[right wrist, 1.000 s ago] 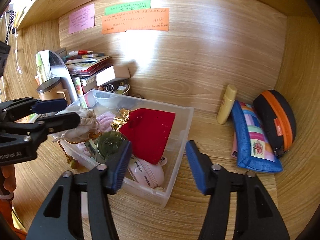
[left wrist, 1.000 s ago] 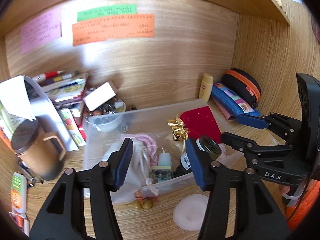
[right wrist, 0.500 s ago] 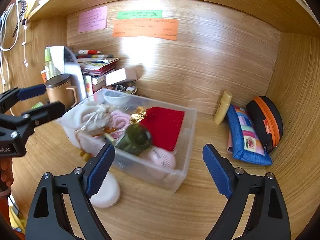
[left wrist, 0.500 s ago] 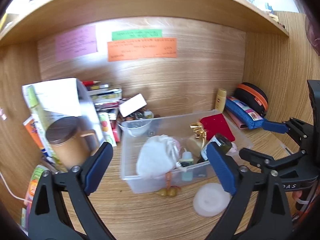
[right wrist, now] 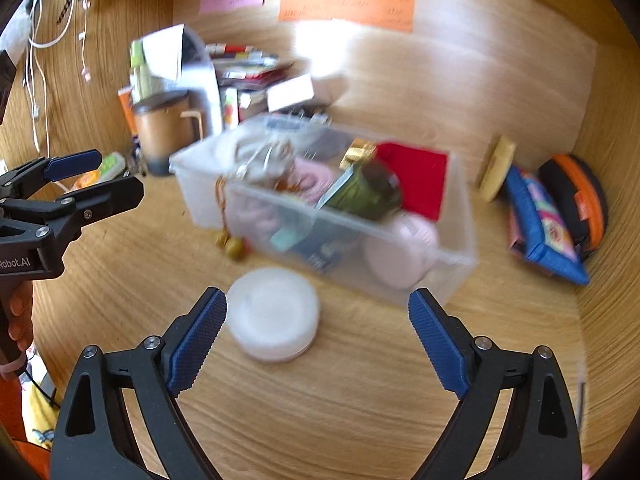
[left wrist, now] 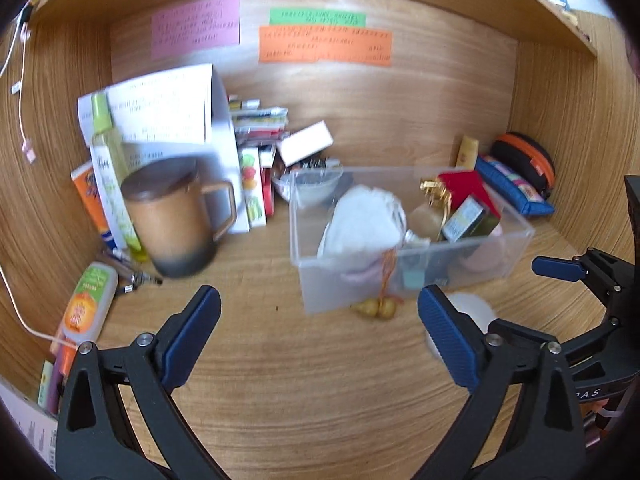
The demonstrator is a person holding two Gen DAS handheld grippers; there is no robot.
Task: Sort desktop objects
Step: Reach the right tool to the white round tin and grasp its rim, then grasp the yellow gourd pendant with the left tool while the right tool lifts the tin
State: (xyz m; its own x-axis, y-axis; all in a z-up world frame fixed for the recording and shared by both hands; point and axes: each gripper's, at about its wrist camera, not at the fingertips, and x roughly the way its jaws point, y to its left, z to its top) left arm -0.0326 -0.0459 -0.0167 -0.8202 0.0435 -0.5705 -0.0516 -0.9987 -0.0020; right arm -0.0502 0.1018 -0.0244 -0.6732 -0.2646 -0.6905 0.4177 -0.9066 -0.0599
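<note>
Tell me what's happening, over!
Left gripper and right gripper opening, both empty. Clear bin full on the desk. White round lid lies loose in front of it.

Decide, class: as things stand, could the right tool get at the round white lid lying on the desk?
Probably yes. The right tool is opening with nothing between its jaws, and the lid lies just ahead on bare desk, clear of the plastic box.

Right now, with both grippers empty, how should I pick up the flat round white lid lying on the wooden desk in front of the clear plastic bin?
Probably take the flat round white lid by its rim, from above, one finger on each opposite edge. It lies flat on the wooden desk, so there is no underside to reach. The right gripper, its jaws opening with nothing between them, is nearest.
</note>
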